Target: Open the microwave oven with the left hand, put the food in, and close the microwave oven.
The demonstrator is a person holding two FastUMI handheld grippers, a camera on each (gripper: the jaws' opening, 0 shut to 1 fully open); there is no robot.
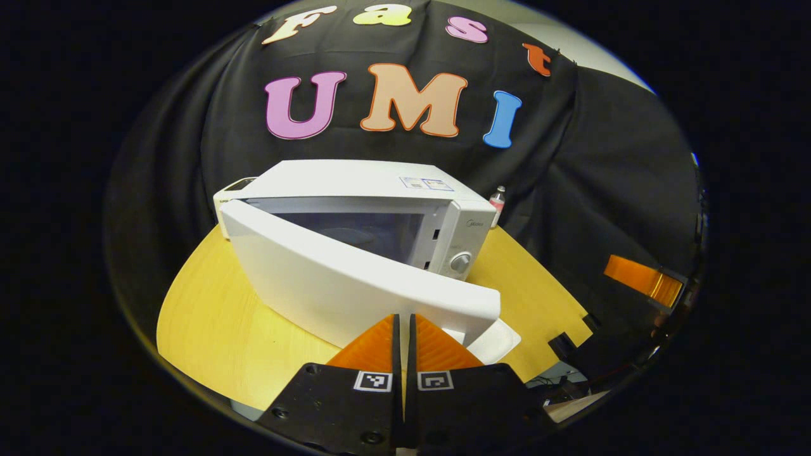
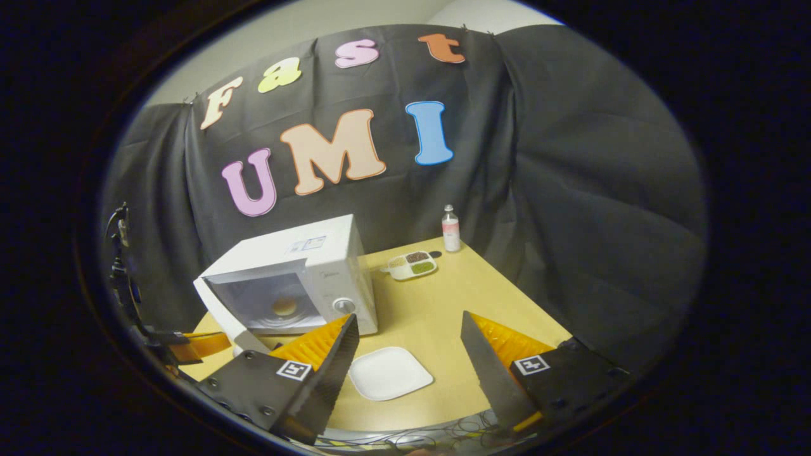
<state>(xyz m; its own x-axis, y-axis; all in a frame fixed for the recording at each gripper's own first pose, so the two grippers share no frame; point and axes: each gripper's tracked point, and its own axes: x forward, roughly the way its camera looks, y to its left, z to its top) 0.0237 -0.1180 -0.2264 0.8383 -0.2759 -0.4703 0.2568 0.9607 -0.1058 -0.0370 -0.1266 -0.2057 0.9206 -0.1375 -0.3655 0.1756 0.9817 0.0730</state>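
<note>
Yellow desk (image 2: 437,304) carries the microwave oven (image 2: 317,266) at frame centre, its door (image 1: 355,278) ajar with food (image 2: 284,306) inside; left gripper (image 1: 404,335) fingers pressed together behind the door, likely to push it shut; right gripper (image 2: 408,354) fingers spread, empty, over a white plate (image 2: 389,372).

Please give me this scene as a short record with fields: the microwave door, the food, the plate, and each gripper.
microwave oven: on the yellow table, door partly open
food: round item inside the oven
plate: white, square, empty, in front of the oven
divided tray: beside the oven
bottle: at the table's far edge
left gripper: shut, at the door's edge
right gripper: open, above the plate
</note>
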